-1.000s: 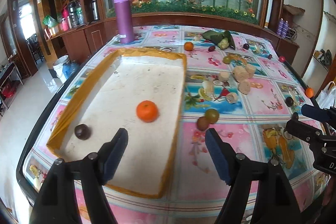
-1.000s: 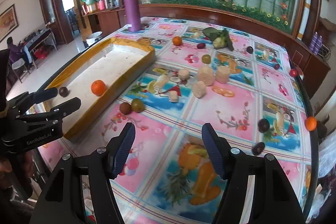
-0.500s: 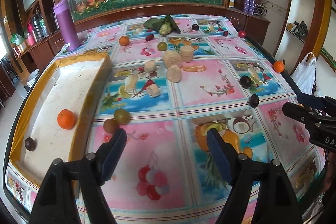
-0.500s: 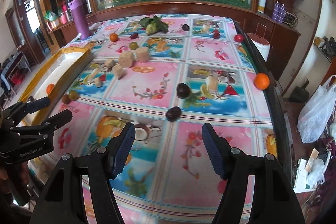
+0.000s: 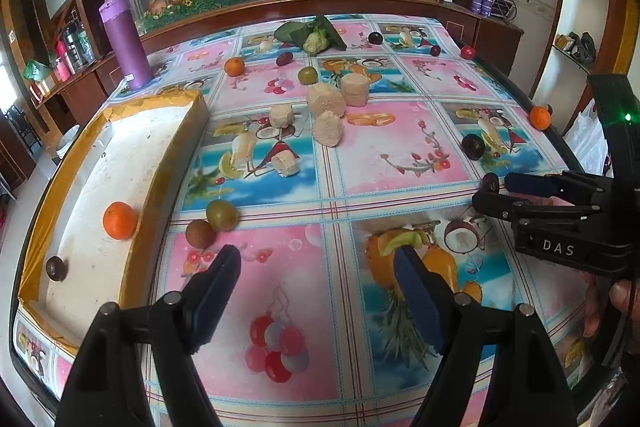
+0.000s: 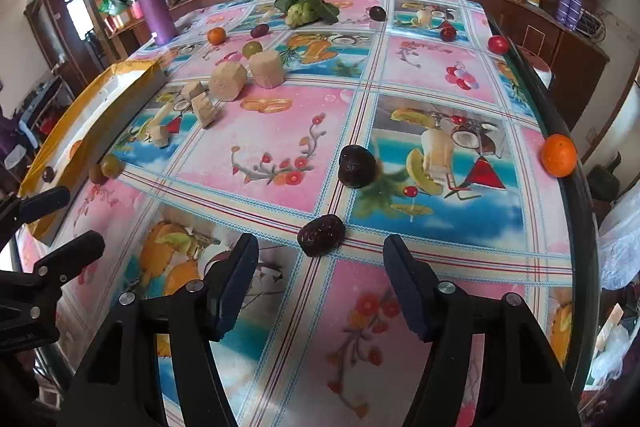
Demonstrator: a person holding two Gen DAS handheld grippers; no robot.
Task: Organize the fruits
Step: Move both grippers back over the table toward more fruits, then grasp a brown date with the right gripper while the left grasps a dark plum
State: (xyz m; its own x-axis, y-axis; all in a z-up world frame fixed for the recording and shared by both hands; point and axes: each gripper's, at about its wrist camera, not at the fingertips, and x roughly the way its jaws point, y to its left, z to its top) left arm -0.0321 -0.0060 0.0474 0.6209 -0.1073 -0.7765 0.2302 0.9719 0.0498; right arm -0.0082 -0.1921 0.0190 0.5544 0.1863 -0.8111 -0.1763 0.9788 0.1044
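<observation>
Closing in on a dark wrinkled fruit, the right gripper has its jaws narrowing with nothing yet between the pads; the fruit lies on the table just ahead of the tips, on a seam of the patterned cloth, and a second dark fruit sits a little farther on. It looks small, light and roundish, with a leathery skin that is probably firm but bruisable, so it could roll off on the glossy cloth if nudged from one side; a grip across its widest middle, pads level on both flanks, seems safest. The left gripper hovers over the pink square with its jaws wide and empty, near a green fruit and a brown fruit that rest touching each other beside the tray. Inside the tray lie an orange and a small dark fruit. From the left wrist view the target is mostly hidden behind the right gripper's fingers, and the fruit's kind cannot be told. The tray's near corner is cut off by the gripper frame, and the table's far edge fruits are too small to identify.
</observation>
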